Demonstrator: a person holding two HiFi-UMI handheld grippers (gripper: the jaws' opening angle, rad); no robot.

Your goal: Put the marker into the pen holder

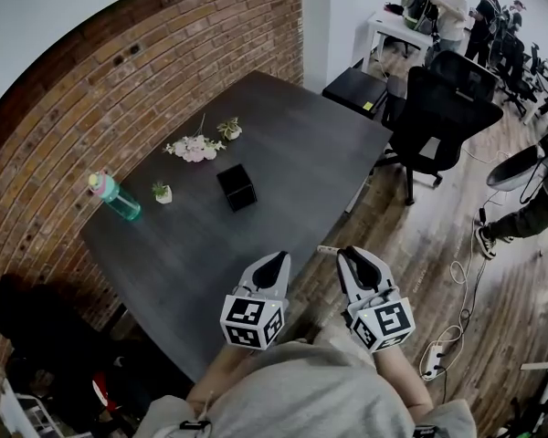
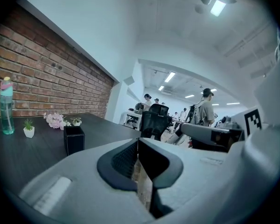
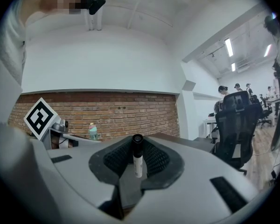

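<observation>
A white marker with a black cap stands upright between the pads of my right gripper, which is shut on it. In the head view its white end pokes out left of the right gripper. That gripper hovers past the table's near edge, over the wooden floor. The left gripper hangs beside it above the table's near corner, shut and holding nothing. The black square pen holder stands mid-table, well ahead of both grippers, and shows at the left in the left gripper view.
On the dark table stand a teal bottle, a small potted plant, pink flowers and another little plant, all near the brick wall. A black office chair stands right of the table. People stand at the far right; cables lie on the floor.
</observation>
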